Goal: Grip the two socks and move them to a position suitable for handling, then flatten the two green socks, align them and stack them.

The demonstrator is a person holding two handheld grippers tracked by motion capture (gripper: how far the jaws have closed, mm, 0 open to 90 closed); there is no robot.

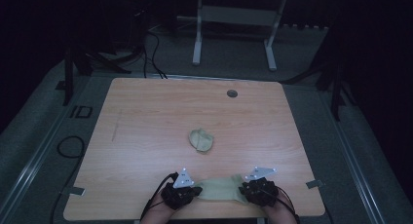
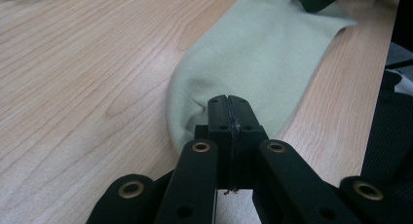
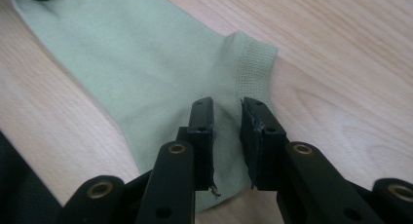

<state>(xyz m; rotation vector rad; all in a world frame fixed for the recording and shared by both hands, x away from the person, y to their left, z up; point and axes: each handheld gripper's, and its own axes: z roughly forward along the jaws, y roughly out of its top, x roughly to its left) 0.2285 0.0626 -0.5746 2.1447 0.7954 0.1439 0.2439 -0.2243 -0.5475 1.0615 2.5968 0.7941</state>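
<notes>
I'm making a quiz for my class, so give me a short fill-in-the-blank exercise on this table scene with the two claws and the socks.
1. The flat sock between the two claws is pale ____ in colour.
2. The left claw has its jaws ____ on the sock's toe end.
3. The right claw has a gap between its jaws, which stand over the sock's ____ end.
4. The second sock, farther up the wooden table, lies ____ up.

Missing words: green; shut; cuff; bunched

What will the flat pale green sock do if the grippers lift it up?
The flat pale green sock would probably droop between the grippers: it is thin knit lying limp on the wooden table. It likely weighs little. It should not slip easily, since fabric already puckers where the left gripper pinches it.
</notes>
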